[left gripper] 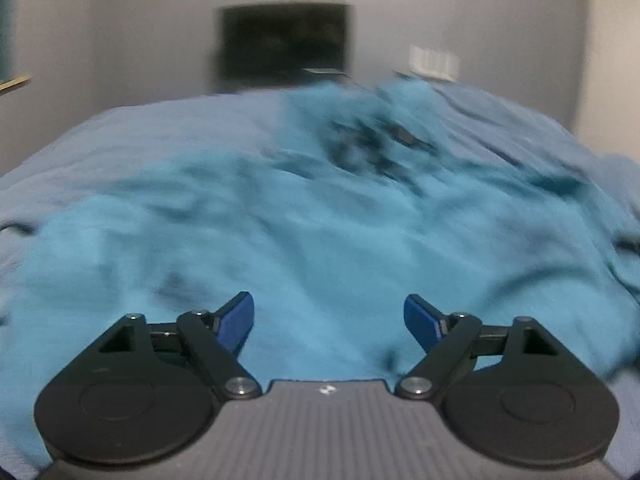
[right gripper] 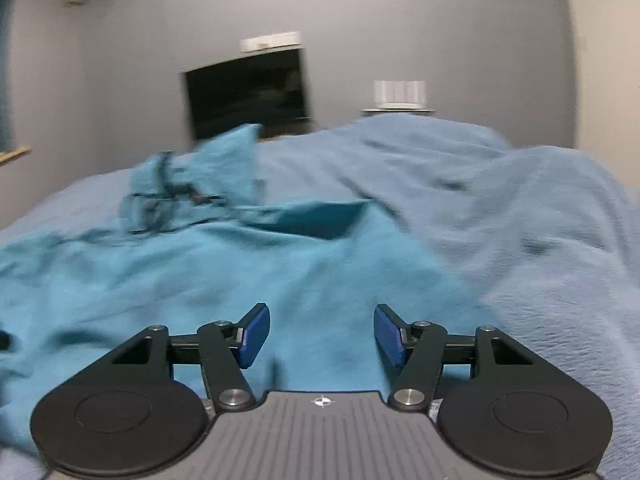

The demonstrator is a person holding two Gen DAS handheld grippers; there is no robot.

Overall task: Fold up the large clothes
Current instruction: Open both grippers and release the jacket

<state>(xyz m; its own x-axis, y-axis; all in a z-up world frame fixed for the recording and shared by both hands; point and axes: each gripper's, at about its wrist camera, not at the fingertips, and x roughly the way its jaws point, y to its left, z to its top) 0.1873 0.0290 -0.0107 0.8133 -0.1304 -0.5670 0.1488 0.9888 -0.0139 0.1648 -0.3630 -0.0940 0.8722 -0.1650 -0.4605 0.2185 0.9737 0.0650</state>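
Note:
A large turquoise garment (left gripper: 304, 232) lies rumpled across a bed, with its collar end (left gripper: 372, 140) bunched at the far side. My left gripper (left gripper: 329, 322) hovers low over the near part of the cloth, jaws wide apart with nothing between the blue pads. In the right wrist view the same garment (right gripper: 248, 272) fills the left and middle, its collar (right gripper: 192, 184) raised at the back. My right gripper (right gripper: 322, 334) stands open above the cloth near its right edge, with no fabric pinched. Both views are blurred.
A paler blue blanket (right gripper: 500, 220) covers the bed under and around the garment. Behind the bed is a grey wall with a dark screen (right gripper: 248, 92) and a small white object (right gripper: 400, 94) on a ledge.

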